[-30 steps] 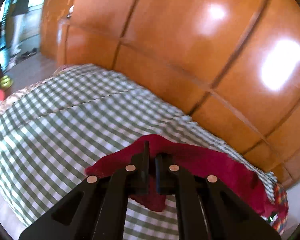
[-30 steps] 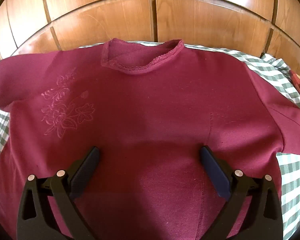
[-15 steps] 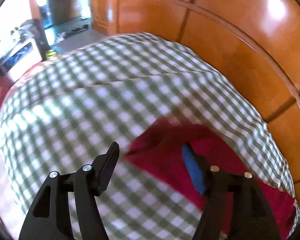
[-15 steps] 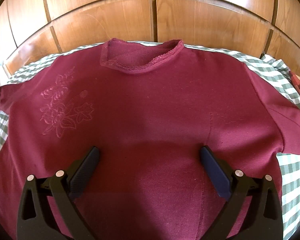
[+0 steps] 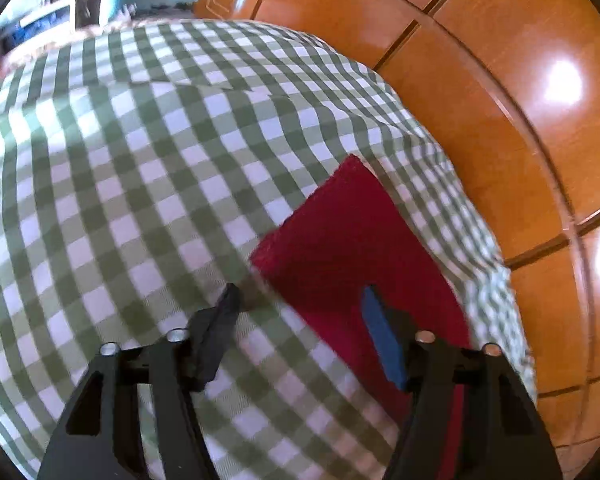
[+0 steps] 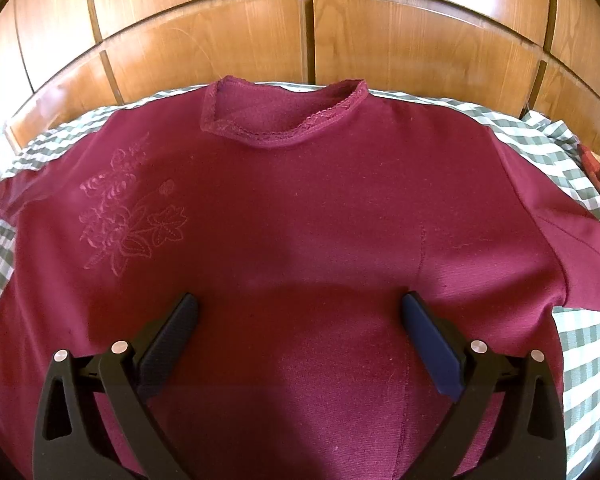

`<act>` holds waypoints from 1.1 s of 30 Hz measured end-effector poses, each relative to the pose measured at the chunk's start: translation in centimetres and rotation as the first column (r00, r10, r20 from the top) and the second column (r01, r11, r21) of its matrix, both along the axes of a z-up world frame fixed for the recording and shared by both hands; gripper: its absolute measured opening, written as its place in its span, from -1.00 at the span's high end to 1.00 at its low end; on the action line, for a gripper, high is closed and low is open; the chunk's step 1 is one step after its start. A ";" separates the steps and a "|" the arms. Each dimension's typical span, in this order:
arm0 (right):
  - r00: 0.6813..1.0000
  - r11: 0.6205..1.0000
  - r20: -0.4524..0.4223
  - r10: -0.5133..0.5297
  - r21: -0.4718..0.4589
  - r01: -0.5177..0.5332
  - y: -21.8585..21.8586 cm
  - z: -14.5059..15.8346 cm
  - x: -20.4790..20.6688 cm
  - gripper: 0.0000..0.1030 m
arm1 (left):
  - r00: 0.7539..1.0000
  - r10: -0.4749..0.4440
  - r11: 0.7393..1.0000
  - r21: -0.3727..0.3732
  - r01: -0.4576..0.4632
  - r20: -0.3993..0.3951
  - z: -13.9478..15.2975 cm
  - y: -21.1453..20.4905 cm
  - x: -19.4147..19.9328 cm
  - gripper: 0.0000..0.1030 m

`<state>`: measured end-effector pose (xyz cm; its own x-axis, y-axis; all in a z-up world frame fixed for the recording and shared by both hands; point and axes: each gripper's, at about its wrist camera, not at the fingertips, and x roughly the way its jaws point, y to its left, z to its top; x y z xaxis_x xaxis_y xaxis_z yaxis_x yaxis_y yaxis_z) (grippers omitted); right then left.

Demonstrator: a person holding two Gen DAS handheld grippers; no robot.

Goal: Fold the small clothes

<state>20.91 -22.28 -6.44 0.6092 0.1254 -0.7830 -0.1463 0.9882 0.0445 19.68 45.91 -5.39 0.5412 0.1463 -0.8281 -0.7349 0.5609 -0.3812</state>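
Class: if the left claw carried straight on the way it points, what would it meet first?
Probably the maroon fabric sleeve lying flat on the green-and-white checked bedsheet; the left claw, jaws closing with nothing between them, straddles the sleeve's edge. Depth is unclear.

One maroon sweater [image 6: 300, 208], bearing one embroidered flower motif [image 6: 128, 208] and one lace-trimmed collar [image 6: 284, 120]; one green-checked bedsheet [image 5: 140, 160]; two grippers, left [image 5: 300, 300] and right [image 6: 300, 312], two fingers each; one wooden panelled wall [image 6: 300, 32].
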 end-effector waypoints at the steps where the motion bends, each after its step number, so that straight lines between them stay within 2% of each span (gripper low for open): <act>1: 1.000 1.000 0.000 0.000 -0.001 0.000 0.0 0.0 0.0 -0.94 | 1.000 -0.008 1.000 0.004 0.008 -0.012 -0.2 0.0 0.5 0.71; 2: 1.000 1.000 0.000 0.000 -0.002 0.000 0.0 0.0 0.0 -0.94 | 1.000 -0.011 1.000 0.000 0.011 -0.019 -0.4 0.0 0.9 0.85; 5: 1.000 1.000 0.000 0.000 -0.003 0.000 0.0 0.0 0.0 -0.94 | 1.000 0.015 0.998 0.057 -0.014 -0.017 0.6 -0.5 0.4 0.88; 8: 1.000 1.000 0.000 0.000 -0.002 0.000 0.0 0.0 0.0 -0.94 | 0.993 0.029 0.988 0.156 -0.011 -0.113 0.5 -0.8 -0.4 0.89; 10: 1.000 1.000 0.000 0.000 -0.001 0.000 0.0 0.0 0.0 -0.94 | 0.988 0.012 0.990 0.140 0.010 -0.156 -0.5 -0.4 -0.3 0.85; 13: 1.000 1.000 0.001 0.000 0.002 0.000 0.0 -0.1 0.0 -0.94 | 0.989 0.044 0.990 0.138 -0.024 -0.143 0.6 -1.1 -0.5 0.63; 15: 1.000 1.000 0.001 0.000 0.006 0.000 0.0 -0.1 0.0 -0.94 | 0.996 0.034 0.987 0.159 -0.021 -0.083 2.6 -3.0 -1.1 0.18; 17: 1.000 1.000 0.002 0.000 0.013 0.000 -0.1 -0.1 0.1 -0.94 | 0.998 -0.047 0.977 0.208 0.053 -0.035 4.3 -6.4 -1.1 0.10; 19: 1.000 1.000 0.002 0.001 0.017 -0.001 -0.2 -0.1 0.1 -0.94 | 0.991 -0.133 0.968 0.218 0.128 0.011 5.5 -9.8 -1.8 0.11; 20: 1.000 1.000 0.002 0.001 0.021 -0.001 -0.3 -0.1 0.1 -0.94 | 0.981 -0.191 0.960 0.214 0.178 0.042 6.0 -11.8 -2.1 0.11; 22: 1.000 1.000 0.002 0.001 0.031 -0.002 -0.4 -0.1 0.1 -0.94 | 0.936 -0.341 0.923 0.217 0.318 0.081 6.6 -17.1 -3.1 0.11; 25: 1.000 0.998 0.007 0.002 0.056 -0.003 -0.7 0.0 0.0 -0.94 | 0.842 -0.536 0.834 0.200 0.514 0.071 5.9 -24.1 -4.9 0.13; 26: 1.000 0.998 0.008 0.003 0.067 -0.003 -0.9 0.0 -0.1 -0.94 | 0.815 -0.576 0.809 0.190 0.557 0.065 5.6 -25.6 -5.5 0.13; 28: 1.000 0.997 0.009 0.004 0.075 -0.005 -1.0 0.0 -0.1 -0.94 | 0.744 -0.664 0.743 0.165 0.648 0.073 5.0 -29.2 -7.3 0.13; 29: 1.000 0.997 0.009 0.005 0.079 -0.006 -1.0 0.0 -0.2 -0.94 | 0.720 -0.690 0.720 0.165 0.674 0.075 4.8 -30.4 -8.3 0.08; 31: 1.000 0.996 0.009 0.005 0.085 -0.006 -1.1 0.1 -0.2 -0.94 | 0.694 -0.720 0.684 0.179 0.707 0.010 3.9 -32.7 -10.0 0.10; 33: 1.000 0.996 0.008 0.006 0.084 -0.007 -1.1 0.0 -0.1 -0.94 | 0.684 -0.729 0.674 0.137 0.726 -0.035 2.7 -33.3 -11.6 0.14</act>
